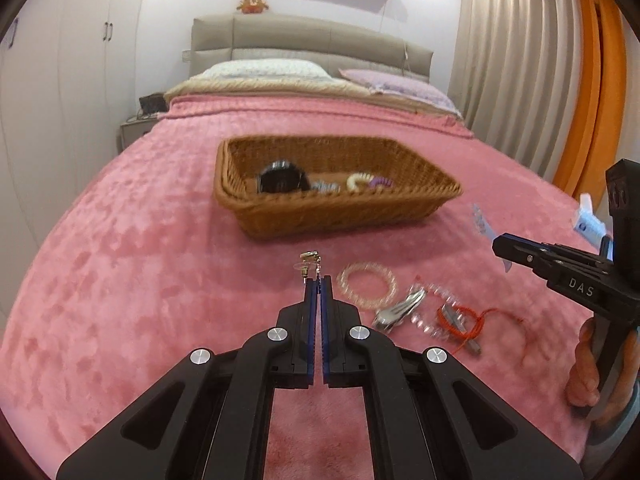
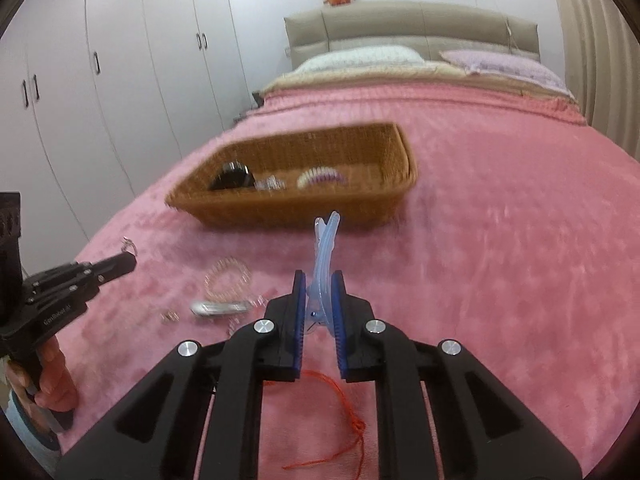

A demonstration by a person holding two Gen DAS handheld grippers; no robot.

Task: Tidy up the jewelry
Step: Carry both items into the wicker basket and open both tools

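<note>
My left gripper (image 1: 319, 280) is shut on a small gold earring (image 1: 309, 265) and holds it above the pink bedspread, short of the wicker basket (image 1: 332, 216). My right gripper (image 2: 319, 280) is shut on a pale blue hair clip (image 2: 325, 252) that sticks up toward the basket (image 2: 280, 208). The basket holds a black watch (image 1: 282, 178), a white bracelet (image 1: 357, 181) and a purple hair tie (image 1: 380, 182). On the bedspread lie a clear bead bracelet (image 1: 367, 285), a silver hair clip (image 1: 398, 310) and a red cord bracelet (image 1: 466, 322).
The pink bedspread (image 1: 140, 240) covers the whole bed. Pillows (image 1: 264, 69) and a padded headboard are at the far end. White wardrobes (image 2: 120, 80) stand at the left, curtains (image 1: 520, 60) at the right. A red cord (image 2: 344, 412) lies under my right gripper.
</note>
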